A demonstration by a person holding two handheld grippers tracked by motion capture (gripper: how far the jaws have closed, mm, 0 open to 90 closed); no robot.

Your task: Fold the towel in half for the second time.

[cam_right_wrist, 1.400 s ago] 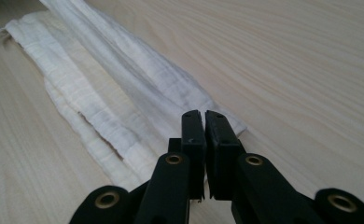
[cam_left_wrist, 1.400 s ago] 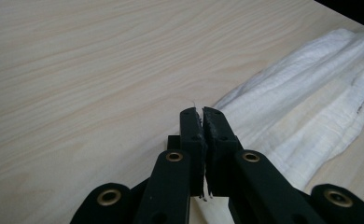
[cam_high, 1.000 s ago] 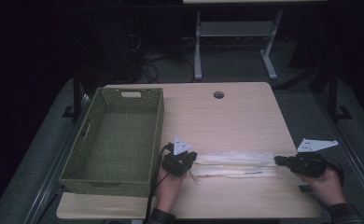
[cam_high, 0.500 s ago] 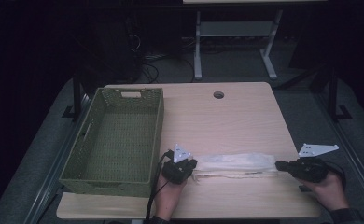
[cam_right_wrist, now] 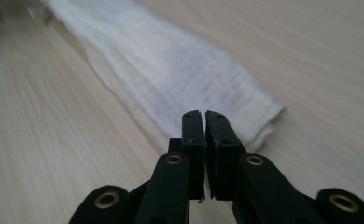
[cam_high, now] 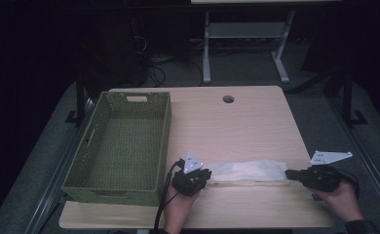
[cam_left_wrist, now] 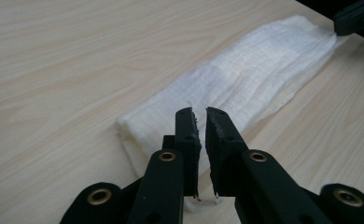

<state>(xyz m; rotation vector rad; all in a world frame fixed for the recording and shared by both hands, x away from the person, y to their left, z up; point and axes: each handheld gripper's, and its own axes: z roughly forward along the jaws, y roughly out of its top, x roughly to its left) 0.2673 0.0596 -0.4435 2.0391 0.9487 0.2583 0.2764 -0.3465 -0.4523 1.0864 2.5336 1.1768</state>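
A white cloth [cam_high: 249,170], folded into a long strip, lies flat on the table near its front edge. My left gripper [cam_high: 208,175] is at the cloth's left end. In the left gripper view the cloth [cam_left_wrist: 245,79] runs away from my left gripper [cam_left_wrist: 201,112], whose jaws have just been opening. They stand a narrow gap apart, with the cloth's end under them and a bit of white low in the gap. My right gripper [cam_high: 288,173] touches the right end. In the right gripper view it [cam_right_wrist: 202,114] is shut over the cloth's [cam_right_wrist: 171,60] end, with nothing visible between the jaws.
A green woven basket [cam_high: 163,141] stands on the left half of the wooden table [cam_high: 237,126]. A round cable hole [cam_high: 228,99] sits near the far edge. The right gripper [cam_left_wrist: 357,16] shows at the top right of the left gripper view.
Both grippers have drawn a little toward the near edge, and the cloth has come with them. The cloth now lies as one settled strip.
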